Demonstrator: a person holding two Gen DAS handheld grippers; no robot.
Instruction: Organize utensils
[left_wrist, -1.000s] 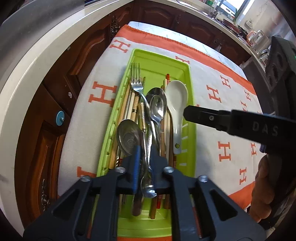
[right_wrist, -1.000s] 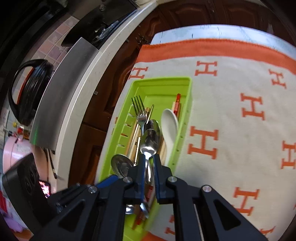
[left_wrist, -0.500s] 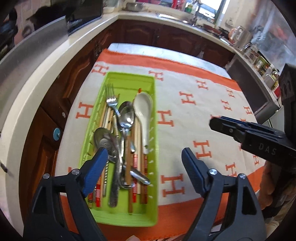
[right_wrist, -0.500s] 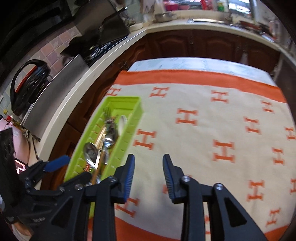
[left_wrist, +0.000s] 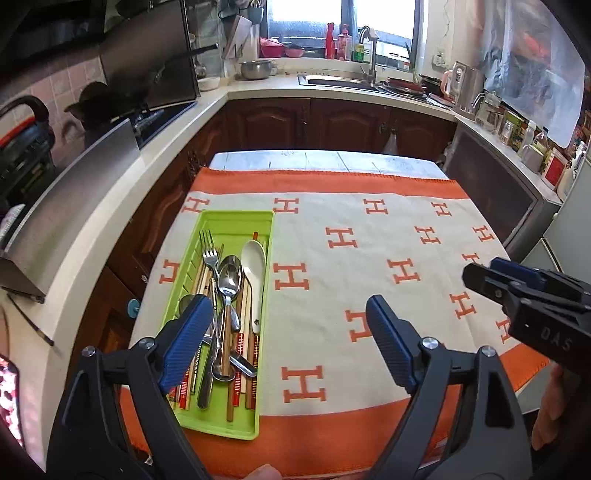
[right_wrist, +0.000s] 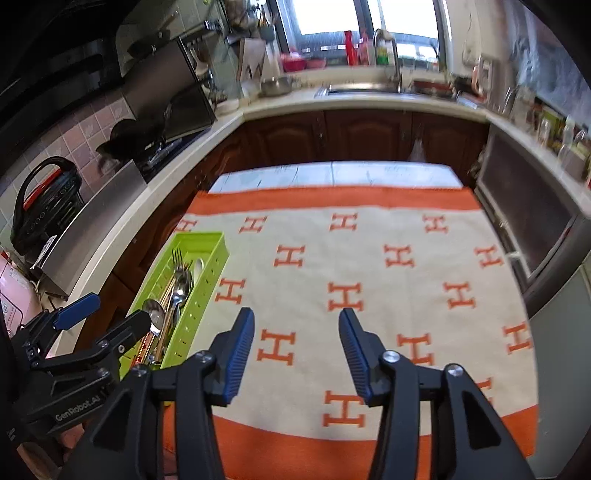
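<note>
A lime-green tray (left_wrist: 236, 219) (right_wrist: 207, 291) lies on the left of the table. It holds a fork (left_wrist: 209, 254), metal spoons (left_wrist: 229, 277), a white ceramic spoon (left_wrist: 254, 260) and several chopsticks. My left gripper (left_wrist: 288, 325) hovers open above the tray's near right side, with nothing between its fingers. My right gripper (right_wrist: 296, 332) hangs open over the cloth to the right of the tray, also holding nothing. The right gripper's body (left_wrist: 524, 295) shows at the right edge of the left wrist view; the left gripper's body (right_wrist: 92, 332) shows at lower left of the right wrist view.
An orange-and-cream cloth (left_wrist: 369, 258) with H marks covers the table. Kitchen counters (left_wrist: 332, 88) run around the back and left, with a sink, a hob and dark wood cabinets (left_wrist: 332, 122). A grey appliance (left_wrist: 491, 195) stands to the right.
Both grippers let go of the cutlery in the tray, opened wide and pulled back and up. The right gripper has swung to the right, over the bare cloth.
</note>
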